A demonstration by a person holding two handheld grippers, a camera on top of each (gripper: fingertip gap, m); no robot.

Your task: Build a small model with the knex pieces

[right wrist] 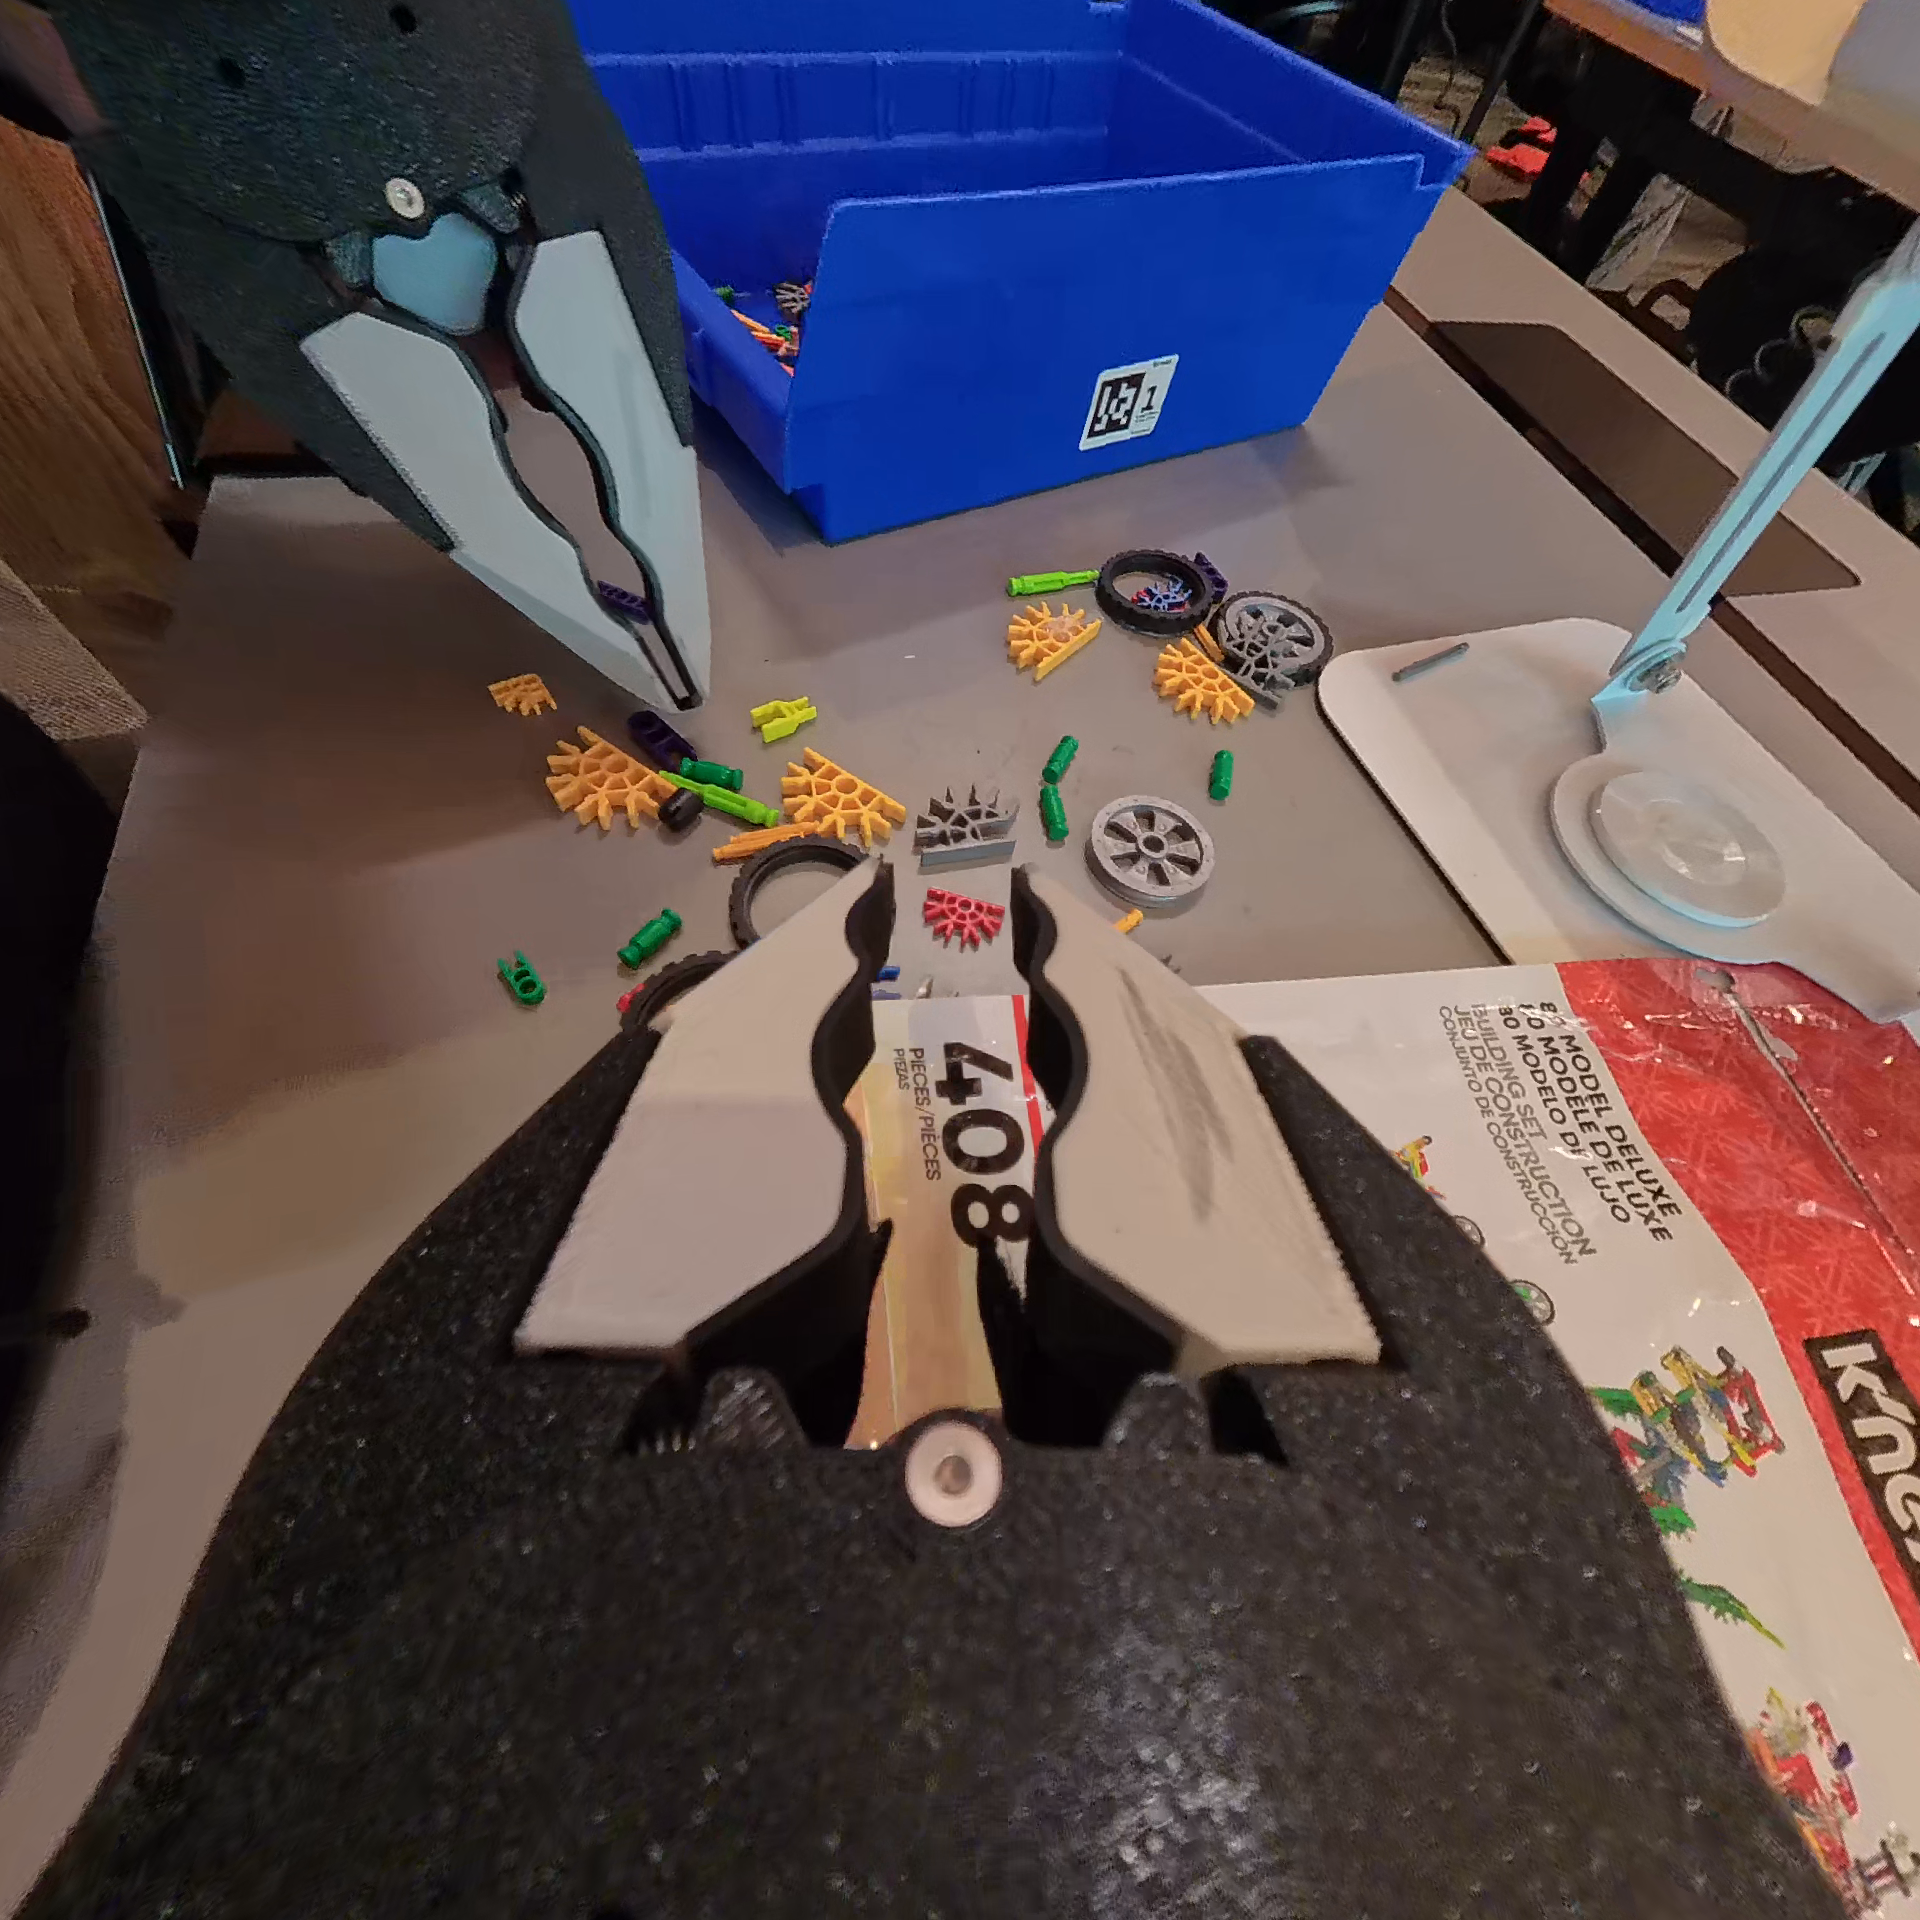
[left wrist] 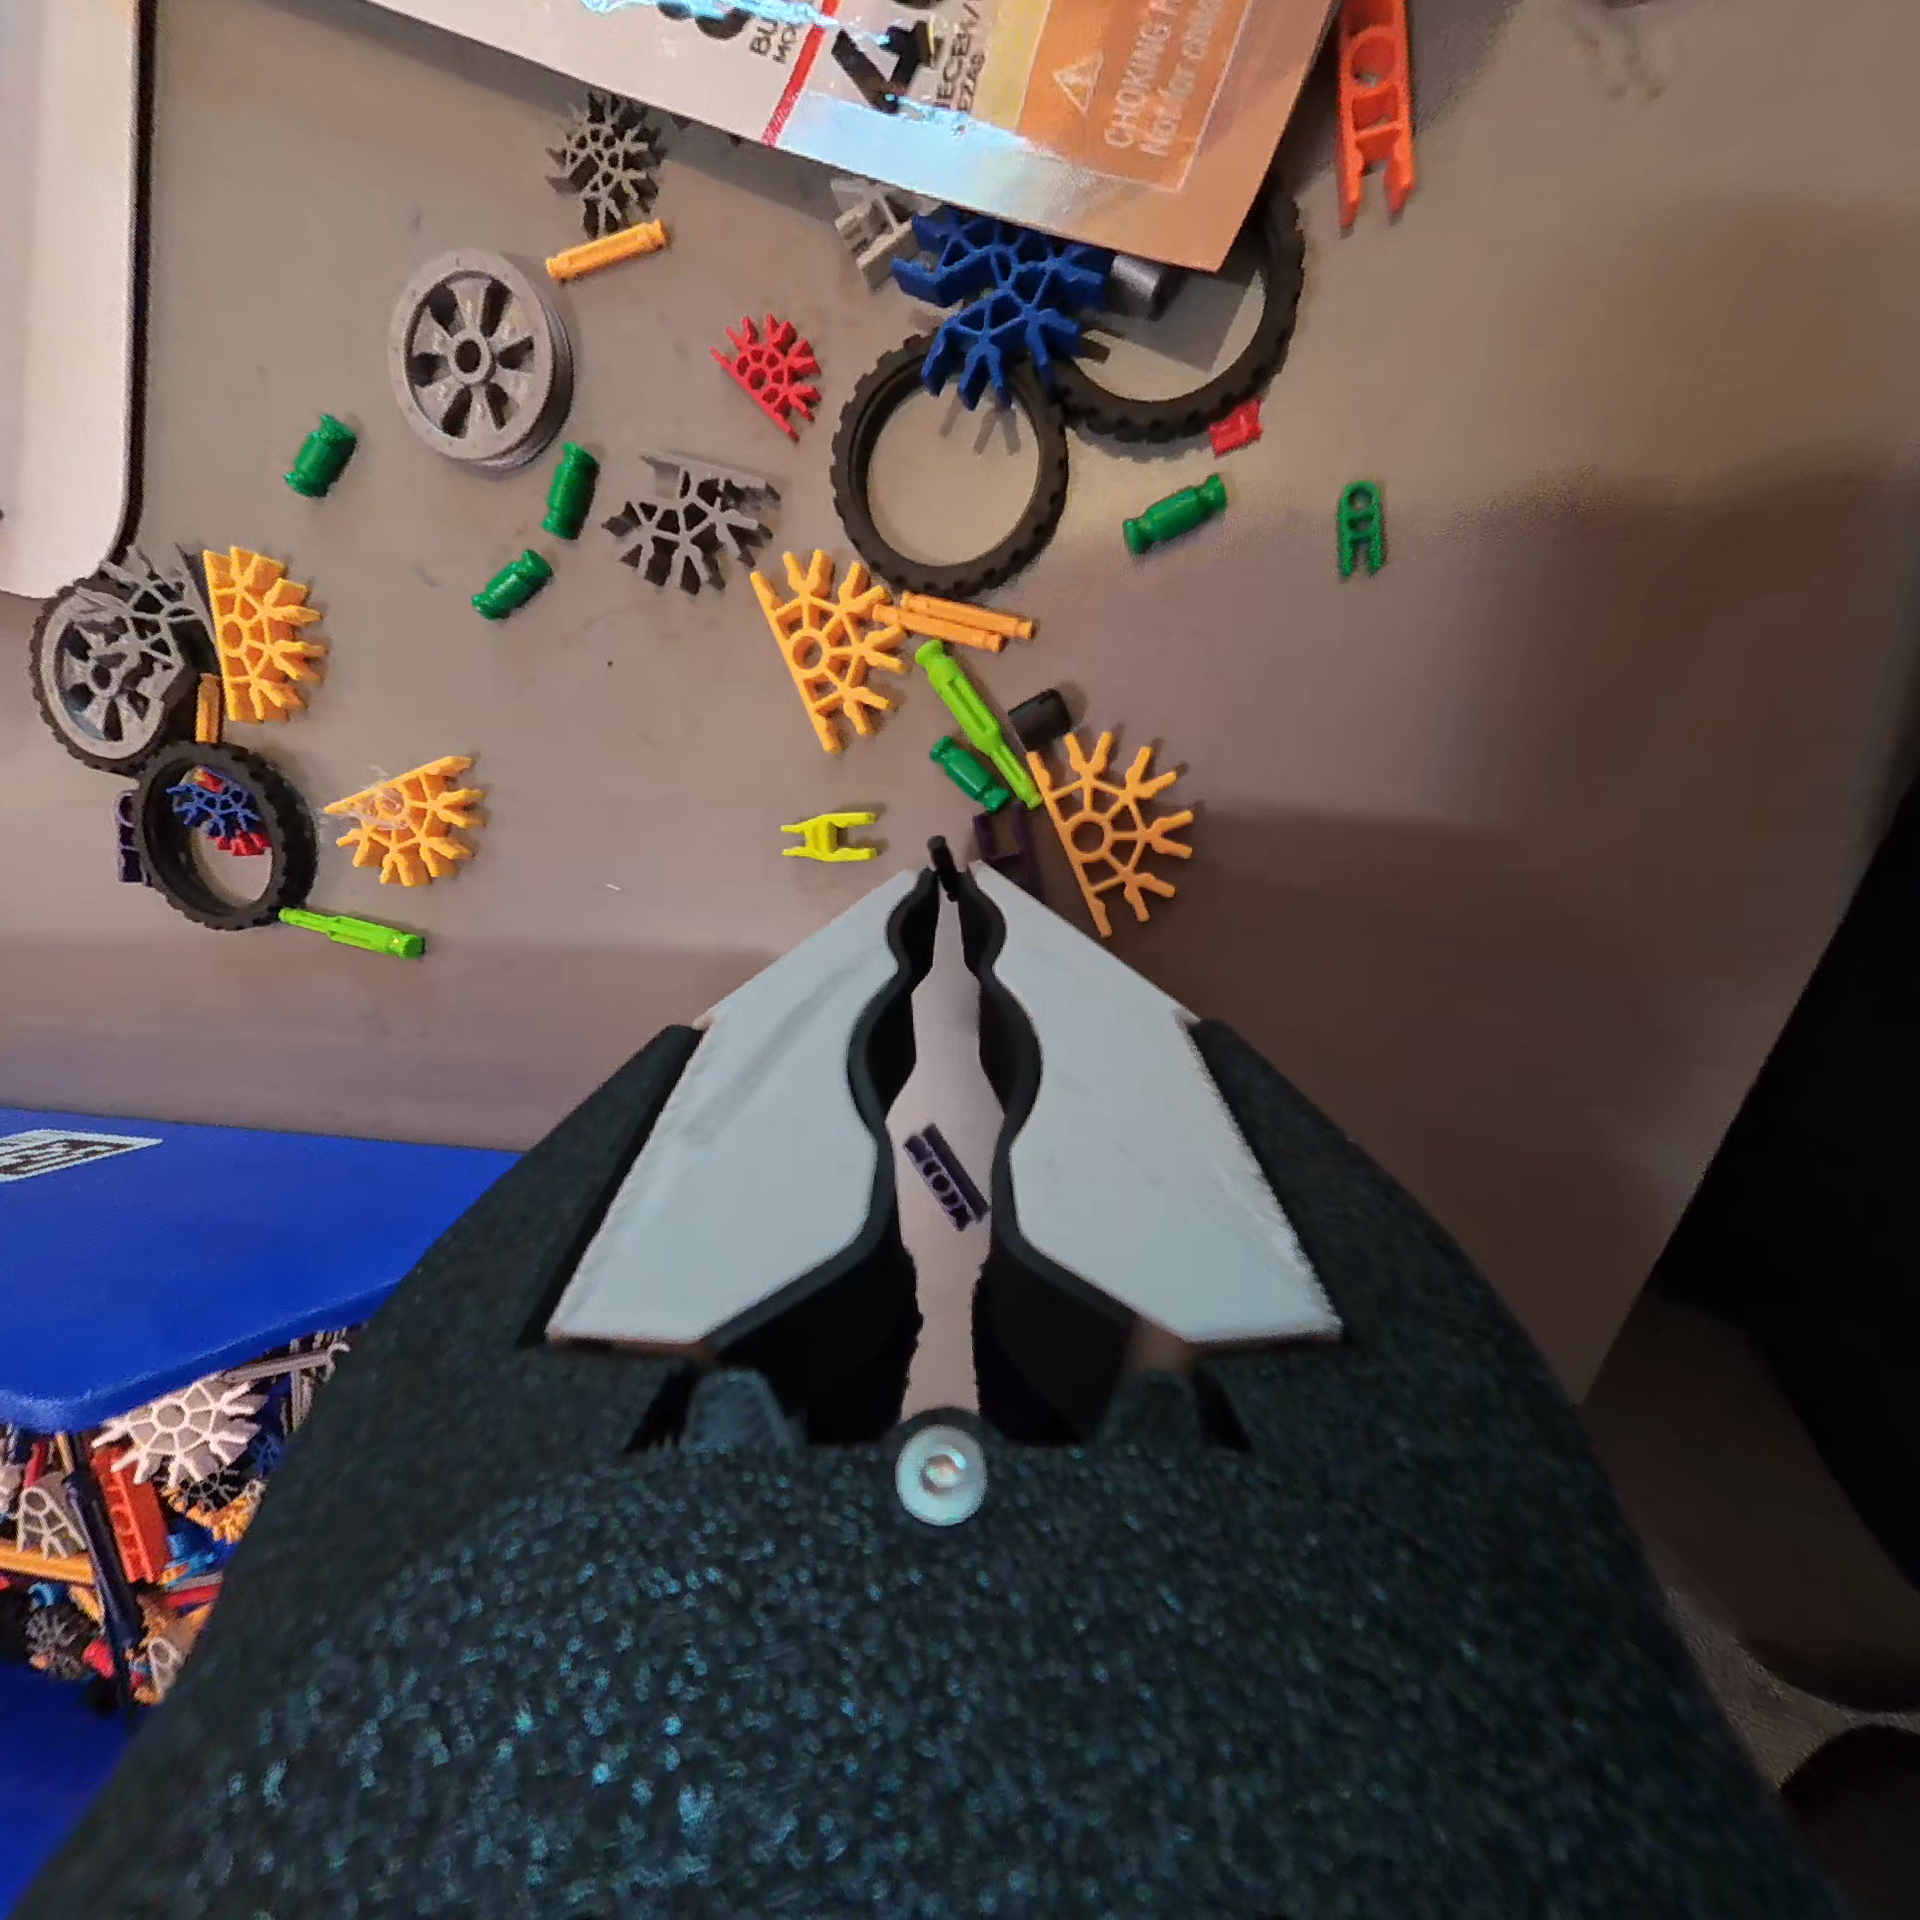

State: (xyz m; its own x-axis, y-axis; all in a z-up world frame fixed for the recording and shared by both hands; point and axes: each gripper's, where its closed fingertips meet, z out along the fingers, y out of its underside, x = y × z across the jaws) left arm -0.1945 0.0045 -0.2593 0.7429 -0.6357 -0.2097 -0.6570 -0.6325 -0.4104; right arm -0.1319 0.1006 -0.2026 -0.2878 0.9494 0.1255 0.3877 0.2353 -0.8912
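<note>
My left gripper [left wrist: 945,883] is shut, with a small purple connector [left wrist: 945,1179] lodged between its fingers. It hovers just above the grey table [left wrist: 582,727] next to an orange fan connector [left wrist: 1112,831] and another purple piece [left wrist: 1003,842]. The right wrist view shows it too [right wrist: 681,691], with the purple connector [right wrist: 621,600] in its jaws. My right gripper [right wrist: 953,873] is open and empty, over the edge of a printed plastic bag [right wrist: 1455,1143]. A red fan connector [right wrist: 964,914] lies just beyond its tips.
Loose parts are scattered across the table: orange connectors [right wrist: 842,795], green rods [right wrist: 1058,758], a grey wheel [right wrist: 1150,850], a black tyre [right wrist: 790,883]. A blue bin [right wrist: 1039,312] of parts stands behind. A white base plate [right wrist: 1507,748] with a stand is at the right. My hands' fingertips stand some 12 cm from each other.
</note>
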